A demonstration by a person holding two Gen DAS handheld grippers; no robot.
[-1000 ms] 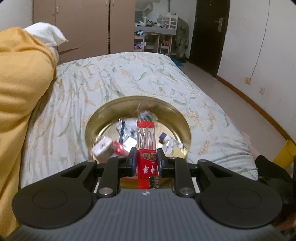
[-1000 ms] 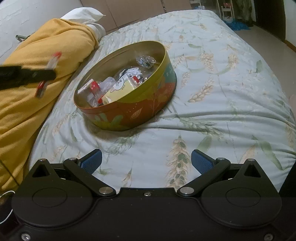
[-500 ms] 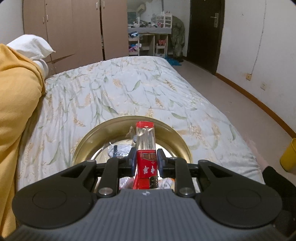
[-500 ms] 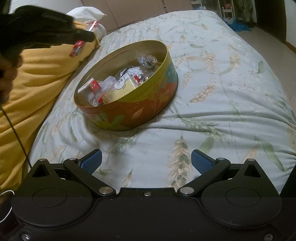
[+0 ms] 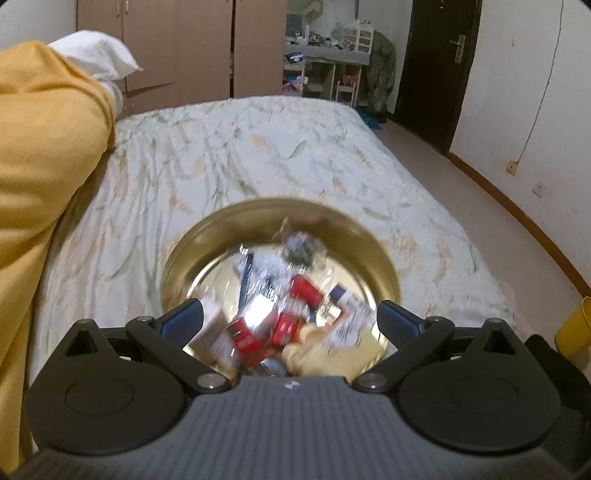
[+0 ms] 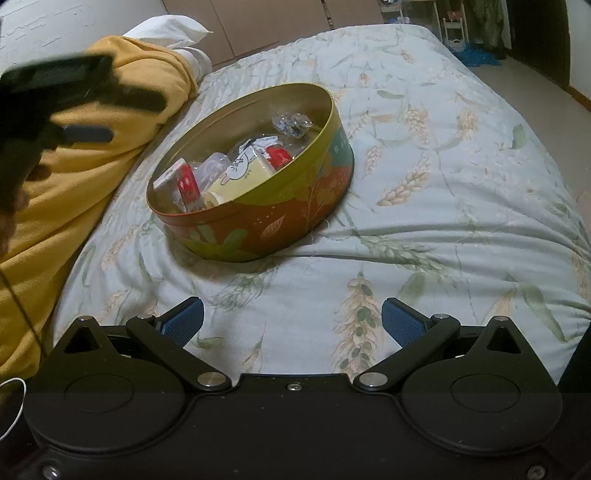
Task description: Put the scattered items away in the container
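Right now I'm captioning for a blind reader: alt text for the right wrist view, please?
A round tin holding small packets sits on a floral bedspread. The right gripper is open and empty in the foreground.

We see the tin (image 6: 258,221) on the bed (image 6: 443,184), with small items (image 6: 240,170) piled inside it. A blanket (image 6: 92,177) lies at its nine o'clock, a pillow (image 6: 166,31) at eleven.

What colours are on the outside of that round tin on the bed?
The tin is orange-red with green and teal leaf patterns, gold inside. The right wrist view shows it best.
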